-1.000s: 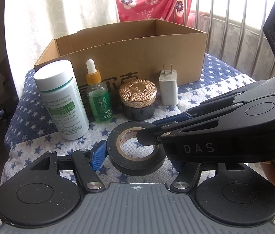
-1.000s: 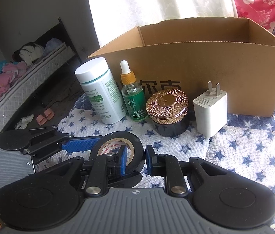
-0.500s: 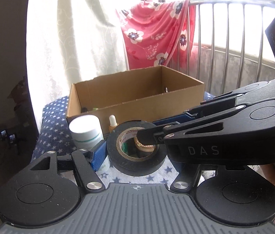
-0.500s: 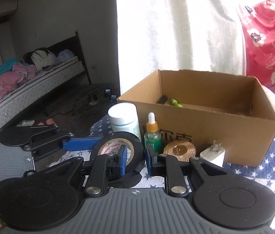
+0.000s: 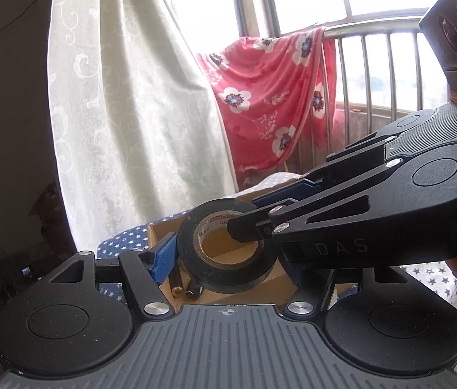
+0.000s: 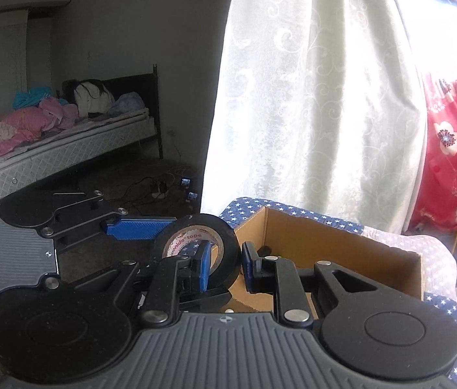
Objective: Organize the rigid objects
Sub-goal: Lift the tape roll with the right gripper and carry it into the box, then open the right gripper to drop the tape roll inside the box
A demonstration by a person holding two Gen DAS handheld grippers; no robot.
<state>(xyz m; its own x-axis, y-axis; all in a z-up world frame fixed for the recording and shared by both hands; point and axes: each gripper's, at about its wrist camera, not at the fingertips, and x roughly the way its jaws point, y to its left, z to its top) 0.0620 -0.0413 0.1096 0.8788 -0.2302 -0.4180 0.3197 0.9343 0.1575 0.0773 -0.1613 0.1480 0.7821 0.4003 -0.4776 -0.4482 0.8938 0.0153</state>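
The right claw (image 6: 225, 267) grips a roll of black tape (image 6: 196, 249) above the cardboard box (image 6: 342, 236), which already holds small items, not yet released; the left claw (image 5: 228, 259) hangs open alongside.

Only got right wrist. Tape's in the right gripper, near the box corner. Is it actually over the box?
Observer: Yes. The left wrist view looks through the hole of the tape and shows the floor of the box behind it.
Operator: Anything under it?
Observer: Two small dark tubes lie on the box floor by the wall, below the tape's left edge.
Operator: Left gripper in the way?
Observer: The left gripper is open. One pad sits close beside the tape; I can't tell if it touches.
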